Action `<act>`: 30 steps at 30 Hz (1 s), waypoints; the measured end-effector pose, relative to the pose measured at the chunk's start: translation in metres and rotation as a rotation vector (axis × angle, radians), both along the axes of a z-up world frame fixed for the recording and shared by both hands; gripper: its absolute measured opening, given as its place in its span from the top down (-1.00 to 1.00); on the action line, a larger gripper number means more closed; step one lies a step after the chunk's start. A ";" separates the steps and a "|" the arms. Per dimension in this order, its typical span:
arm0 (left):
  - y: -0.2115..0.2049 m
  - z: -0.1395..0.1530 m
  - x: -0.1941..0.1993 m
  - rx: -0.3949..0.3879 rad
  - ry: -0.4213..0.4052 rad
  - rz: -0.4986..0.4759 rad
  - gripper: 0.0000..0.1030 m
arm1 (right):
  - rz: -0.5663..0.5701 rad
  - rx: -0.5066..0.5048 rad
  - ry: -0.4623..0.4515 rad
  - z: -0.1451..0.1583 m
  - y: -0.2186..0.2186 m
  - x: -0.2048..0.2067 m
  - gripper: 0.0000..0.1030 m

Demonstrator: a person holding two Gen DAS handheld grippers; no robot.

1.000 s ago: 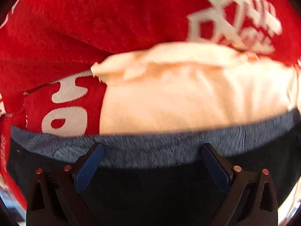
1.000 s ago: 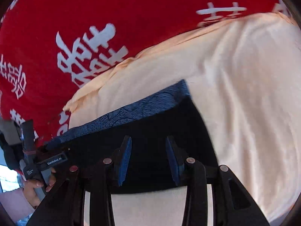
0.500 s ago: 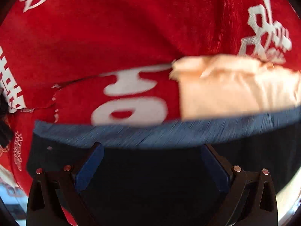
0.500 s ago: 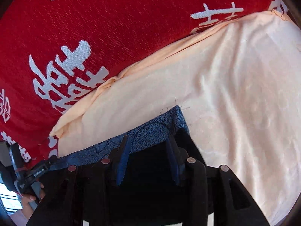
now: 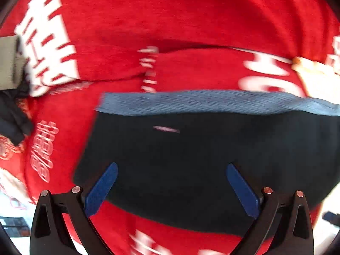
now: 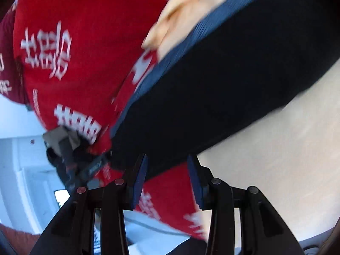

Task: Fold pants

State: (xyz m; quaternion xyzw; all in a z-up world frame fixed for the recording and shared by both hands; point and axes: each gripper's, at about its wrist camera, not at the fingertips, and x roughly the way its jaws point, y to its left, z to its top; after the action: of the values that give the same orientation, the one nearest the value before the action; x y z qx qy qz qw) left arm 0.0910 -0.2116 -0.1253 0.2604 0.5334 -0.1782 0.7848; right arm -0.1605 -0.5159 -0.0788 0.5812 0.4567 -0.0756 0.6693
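The pants point(image 5: 191, 159) are black with a blue-grey waistband point(image 5: 212, 103) and lie flat on a red blanket point(image 5: 170, 31) with white characters. My left gripper point(image 5: 172, 189) hovers over their left part, open wide, and the cloth lies under the gap without the blue pads point(image 5: 102, 189) touching it. In the right wrist view the pants point(image 6: 223, 74) run from the lower middle up to the right. My right gripper point(image 6: 167, 176) sits at their near edge, partly open, with no cloth pinched between its pads. The picture is blurred by motion.
A cream cloth point(image 6: 276, 148) lies under the pants' right part and shows at the right edge of the left wrist view point(image 5: 314, 78). The left hand-held gripper point(image 6: 72, 161) appears by the pants' left end. White furniture point(image 6: 21, 159) stands beyond the blanket's edge.
Both views swept left along the pants. The pants' left end came into the left view and the cream cloth slid to the right edge. The right gripper rolled. Neither gripper's jaws changed.
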 end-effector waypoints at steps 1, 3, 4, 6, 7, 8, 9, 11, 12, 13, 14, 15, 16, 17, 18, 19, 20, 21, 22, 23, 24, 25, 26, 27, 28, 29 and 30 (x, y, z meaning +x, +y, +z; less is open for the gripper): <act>0.010 -0.006 0.010 0.019 -0.032 0.002 -1.00 | 0.020 0.018 -0.002 -0.007 0.016 0.011 0.16; 0.033 -0.029 0.029 0.099 -0.078 0.010 -1.00 | 0.049 0.053 -0.005 -0.020 0.049 0.033 0.16; 0.045 -0.045 0.039 0.138 -0.073 0.023 -1.00 | 0.055 0.070 -0.011 -0.026 0.062 0.041 0.16; 0.068 -0.052 0.046 0.087 -0.042 0.049 -1.00 | 0.076 0.081 0.000 -0.038 0.079 0.052 0.16; 0.074 -0.055 0.049 0.065 -0.034 0.059 -1.00 | 0.088 0.090 0.001 -0.044 0.088 0.057 0.16; 0.080 -0.058 0.051 0.047 -0.021 0.067 -1.00 | 0.096 0.100 0.002 -0.049 0.093 0.060 0.16; 0.082 -0.059 0.052 0.034 -0.016 0.068 -1.00 | 0.101 0.104 0.004 -0.051 0.096 0.063 0.16; 0.084 -0.061 0.051 0.023 -0.020 0.061 -1.00 | 0.108 0.102 0.002 -0.056 0.103 0.067 0.16; 0.084 -0.061 0.050 0.021 -0.023 0.059 -1.00 | 0.105 0.098 -0.007 -0.056 0.105 0.069 0.16; 0.085 -0.062 0.049 0.019 -0.023 0.058 -1.00 | 0.099 0.096 -0.021 -0.055 0.105 0.070 0.16; 0.088 -0.063 0.051 0.011 -0.020 0.059 -1.00 | 0.089 0.092 -0.036 -0.052 0.104 0.070 0.16; 0.090 -0.065 0.051 0.004 -0.016 0.061 -1.00 | 0.076 0.091 -0.046 -0.052 0.104 0.073 0.16; 0.088 -0.064 0.053 -0.002 -0.012 0.060 -1.00 | 0.066 0.096 -0.043 -0.053 0.104 0.075 0.16; 0.089 -0.064 0.054 -0.006 -0.008 0.061 -1.00 | 0.054 0.100 -0.036 -0.055 0.103 0.076 0.16; 0.090 -0.063 0.054 -0.006 -0.010 0.056 -1.00 | 0.045 0.105 -0.030 -0.056 0.101 0.077 0.16; 0.089 -0.062 0.053 -0.004 -0.015 0.052 -1.00 | 0.035 0.112 -0.020 -0.059 0.100 0.078 0.18; 0.089 -0.062 0.051 -0.003 -0.024 0.043 -1.00 | 0.016 0.116 0.007 -0.063 0.099 0.080 0.53; 0.090 -0.062 0.050 -0.005 -0.036 0.034 -1.00 | 0.005 0.106 0.019 -0.062 0.096 0.081 0.74; 0.090 -0.062 0.048 -0.009 -0.046 0.029 -1.00 | -0.001 0.094 0.006 -0.056 0.095 0.083 0.76; 0.090 -0.062 0.047 -0.014 -0.056 0.029 -1.00 | -0.001 0.068 -0.019 -0.046 0.094 0.083 0.78; 0.091 -0.062 0.048 -0.010 -0.059 0.033 -1.00 | 0.013 0.038 -0.029 -0.038 0.097 0.084 0.79; 0.090 -0.060 0.047 0.016 -0.060 0.038 -1.00 | 0.027 0.008 -0.022 -0.034 0.100 0.083 0.80; 0.089 -0.057 0.047 0.045 -0.053 0.036 -1.00 | 0.044 -0.026 0.012 -0.037 0.105 0.080 0.80; 0.090 -0.054 0.046 0.068 -0.041 0.030 -1.00 | 0.052 -0.033 0.046 -0.044 0.108 0.076 0.80; 0.091 -0.049 0.045 0.081 -0.028 0.023 -1.00 | 0.037 -0.020 0.083 -0.054 0.109 0.069 0.80; 0.094 -0.038 0.040 0.067 -0.021 0.016 -1.00 | 0.006 0.017 0.074 -0.057 0.107 0.063 0.79; 0.095 -0.027 0.034 0.048 -0.020 0.010 -1.00 | -0.005 0.029 0.082 -0.056 0.105 0.059 0.70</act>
State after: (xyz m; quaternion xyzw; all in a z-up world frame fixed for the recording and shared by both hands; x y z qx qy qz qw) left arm 0.1247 -0.1166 -0.1526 0.2783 0.5308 -0.1586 0.7846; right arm -0.1019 -0.4110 -0.1347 0.5885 0.4832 -0.0941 0.6413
